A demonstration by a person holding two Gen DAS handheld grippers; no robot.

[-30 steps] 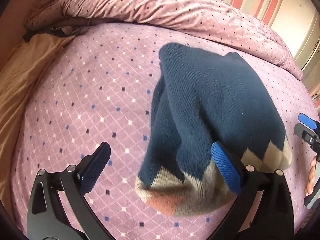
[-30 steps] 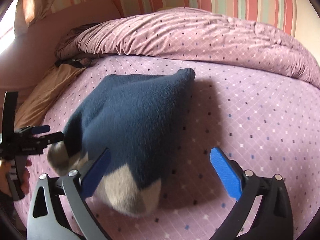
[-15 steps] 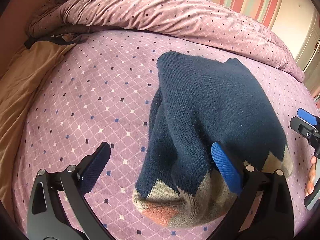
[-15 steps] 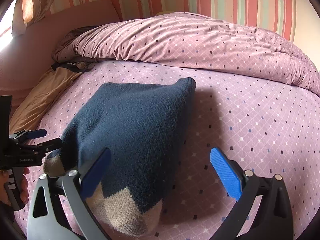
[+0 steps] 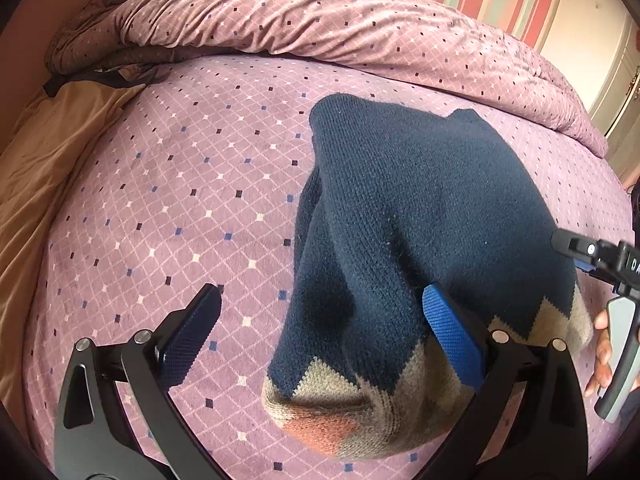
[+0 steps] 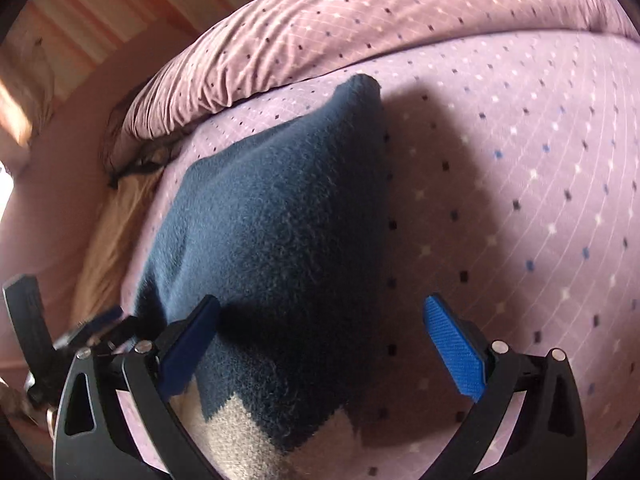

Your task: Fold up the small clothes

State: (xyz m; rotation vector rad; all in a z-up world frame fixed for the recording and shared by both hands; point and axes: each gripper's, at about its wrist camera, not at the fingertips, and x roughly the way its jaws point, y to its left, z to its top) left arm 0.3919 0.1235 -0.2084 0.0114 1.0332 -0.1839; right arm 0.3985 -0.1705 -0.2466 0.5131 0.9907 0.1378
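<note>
On the mauve diamond-patterned bedcover (image 5: 168, 208) a navy knitted garment (image 5: 420, 216) with a beige and rust zigzag hem was laid, already doubled into a thick bundle, with its hem end nearest both cameras. Compared with half a second earlier, the right wrist view had been tilted sharply and blurred, and the garment was seen much closer and larger in it, which was taken to mean that the right gripper (image 6: 320, 344) was being swung in low toward the hem. The left wrist view was hardly altered, and the bundle was left in the same place. The left gripper (image 5: 320, 332) was held spread wide, nothing gripped, its right pad set just against the knit. The right gripper was likewise held spread wide with no cloth pinched; its left pad was seen at the garment's edge. It was judged that a fresh grasp for another fold was being prepared. Behind the garment a rumpled duvet (image 5: 320, 20) was heaped, and a tan sheet (image 5: 48, 168) was shown to the left. The hem's near edge was cut off in the right view, the layers beneath could not be counted, and motion blur possibly concealed whether the pad touched the fabric.
</note>
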